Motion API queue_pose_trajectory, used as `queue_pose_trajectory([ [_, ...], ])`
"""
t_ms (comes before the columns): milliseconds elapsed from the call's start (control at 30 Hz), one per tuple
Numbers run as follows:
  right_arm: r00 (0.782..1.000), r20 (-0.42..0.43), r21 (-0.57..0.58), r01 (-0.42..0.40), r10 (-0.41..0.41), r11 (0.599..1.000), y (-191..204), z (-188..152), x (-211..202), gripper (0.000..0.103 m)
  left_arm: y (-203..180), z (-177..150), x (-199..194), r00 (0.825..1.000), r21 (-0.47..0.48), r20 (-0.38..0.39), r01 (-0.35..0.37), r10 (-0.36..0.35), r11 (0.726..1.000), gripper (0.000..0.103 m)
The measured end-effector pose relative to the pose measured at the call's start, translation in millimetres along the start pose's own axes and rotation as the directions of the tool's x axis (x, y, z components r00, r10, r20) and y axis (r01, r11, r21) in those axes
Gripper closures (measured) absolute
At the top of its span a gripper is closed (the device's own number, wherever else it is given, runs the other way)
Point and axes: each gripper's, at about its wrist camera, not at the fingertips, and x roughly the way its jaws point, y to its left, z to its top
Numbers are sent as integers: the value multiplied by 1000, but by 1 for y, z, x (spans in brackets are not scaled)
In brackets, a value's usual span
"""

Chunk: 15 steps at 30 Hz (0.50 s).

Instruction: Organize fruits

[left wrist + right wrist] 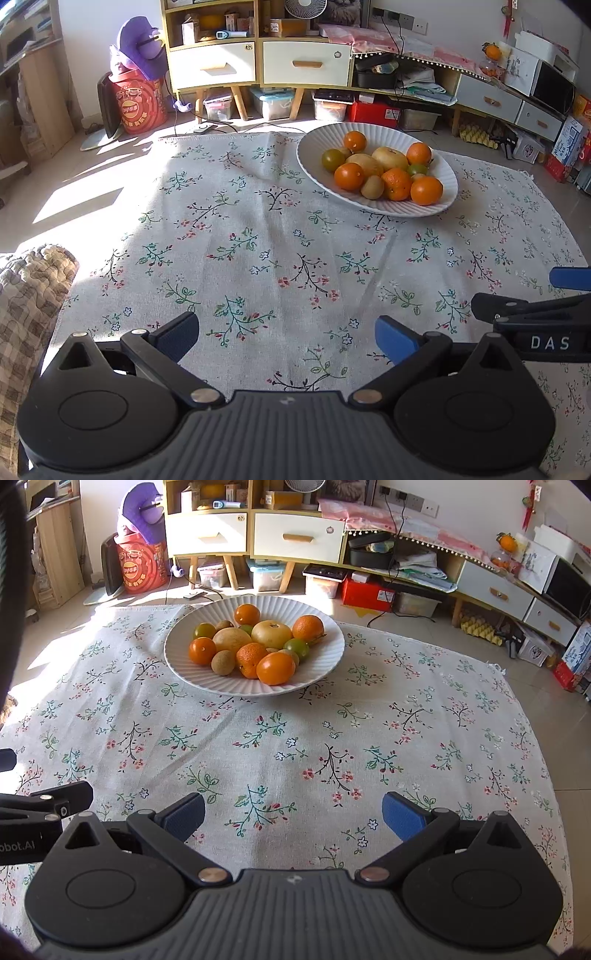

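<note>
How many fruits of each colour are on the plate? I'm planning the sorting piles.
Orange fruits: 5
Yellow fruits: 2
Green fruits: 3
Brown fruits: 3, one mostly hidden
Total: 13 visible; others may be hidden.

Cloth (295,746): lying spread over the floor, reaching from the near edge toward the cabinets.
Plate (325,657): sitting on the far part of the cloth, ahead and left in the right wrist view, ahead and right in the left wrist view.
Fruits (255,646): lying heaped together in the plate, touching one another.
Cabinets (295,535): standing behind the cloth along the far wall.
Storage boxes (266,576): sitting on the floor under the cabinets.
Cushion (29,295): lying at the cloth's near left edge.
</note>
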Motion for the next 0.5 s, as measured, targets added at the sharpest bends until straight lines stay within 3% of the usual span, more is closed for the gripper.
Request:
queue_pose_trajectory([
  [500, 999, 2, 30, 35, -35, 999, -9, -2, 2, 1, 0, 2, 3, 1000, -12, -3, 4, -4, 1000, 8],
])
